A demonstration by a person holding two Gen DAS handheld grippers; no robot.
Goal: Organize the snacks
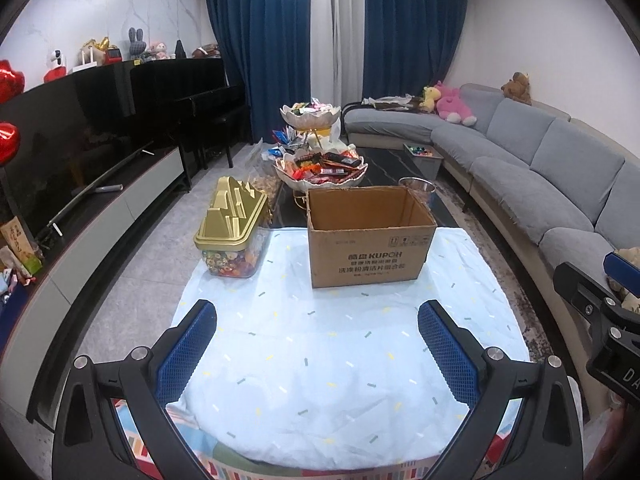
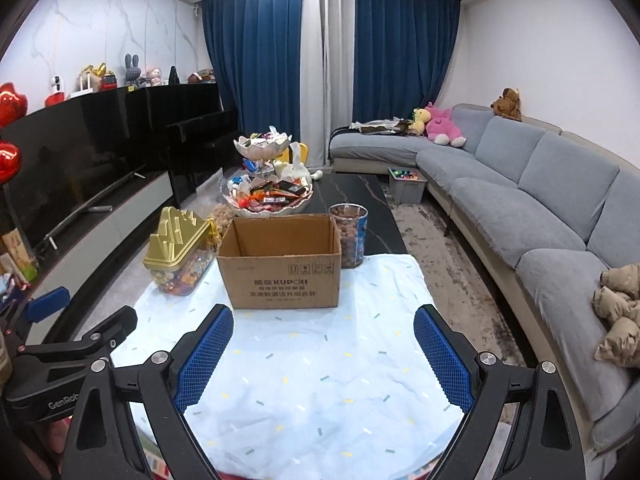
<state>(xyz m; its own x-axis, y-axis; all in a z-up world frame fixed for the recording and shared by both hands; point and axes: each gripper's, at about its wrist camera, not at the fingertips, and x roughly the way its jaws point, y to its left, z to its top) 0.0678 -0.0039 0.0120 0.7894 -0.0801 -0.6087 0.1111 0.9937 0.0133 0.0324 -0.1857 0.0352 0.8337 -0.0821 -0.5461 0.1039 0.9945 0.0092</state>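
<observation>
Both grippers hang over the near, lower part of the bench with nothing between their blue pads: the left gripper [image 1: 317, 350] has its jaws spread wide and empty, and the right gripper [image 2: 323, 354] likewise stands open and empty, its black frame also showing at the right edge of the left wrist view. At the centre of each frame an open cardboard box [image 1: 370, 234] sits on the pale blue sprinkle-patterned cloth [image 1: 320, 380], flaps up and apparently empty, which suggests it is set out as the place the snacks are meant to go. To its left stands a clear candy tub with a gold lid [image 1: 232, 232], touching the cloth's left edge, and just behind the box's right corner is a clear cup of brown nuts [image 2: 349, 236]. The loose snacks lie farther back, above the box in the frame, heaped in a two-tier petal-shaped snack stand [image 1: 320, 168] on the dark bench top. Judging by this layout, sorting has not begun: the wide jaws seem readied for a first pick, and the box sits between the grippers and the stand so that a carried item has only a short way to travel.
</observation>
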